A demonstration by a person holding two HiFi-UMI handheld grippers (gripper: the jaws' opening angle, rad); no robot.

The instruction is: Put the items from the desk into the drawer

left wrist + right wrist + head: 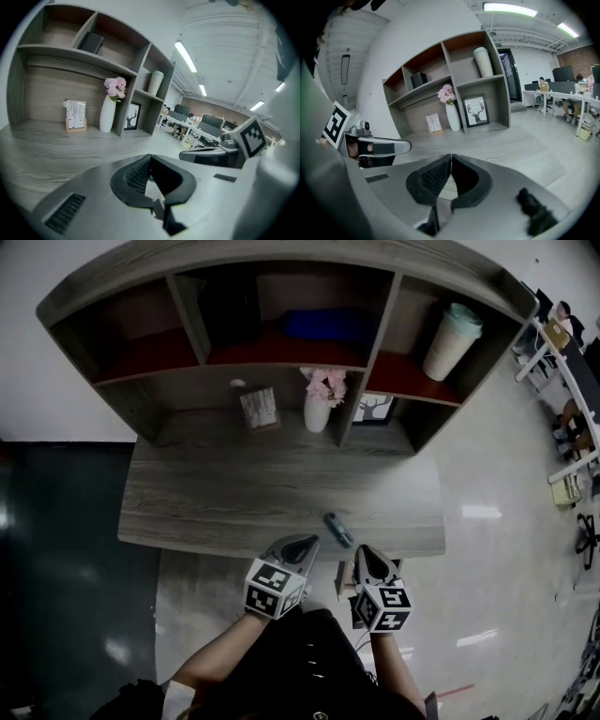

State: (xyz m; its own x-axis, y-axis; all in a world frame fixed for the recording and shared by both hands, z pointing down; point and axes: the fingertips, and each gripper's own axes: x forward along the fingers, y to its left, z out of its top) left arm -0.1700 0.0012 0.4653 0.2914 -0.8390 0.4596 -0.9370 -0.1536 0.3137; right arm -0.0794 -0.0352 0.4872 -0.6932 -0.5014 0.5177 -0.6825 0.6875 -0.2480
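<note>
Head view, nearest: the person's dark-clothed lap [300,662] and bare forearms, below the desk's front edge.
Head view, left gripper [302,544]: grey, a marker cube at its rear, tips over the front edge of the grey wood-grain desk [234,493].
Head view, right gripper [367,553]: just beside the left one, tips at the same edge.
Head view, task item: 1 small dark blue oblong object [338,529] lies on the desk near its front edge, between the 2 grippers' tips, touching neither.
Head view, hutch: the grey wooden shelf unit [281,277] at the desk's back holds a white vase of pink flowers [319,399], a small white card on a wooden stand [260,409], a framed deer picture [375,409] and, 1 compartment higher, a pale tall lidded cup [450,340].
Left gripper view, jaws: the black ribbed pads [136,174] meet at the tips, with nothing between them.
Right gripper view, jaws: the pads [433,177] are closed tip to tip and empty; the left gripper shows at the left.
</note>
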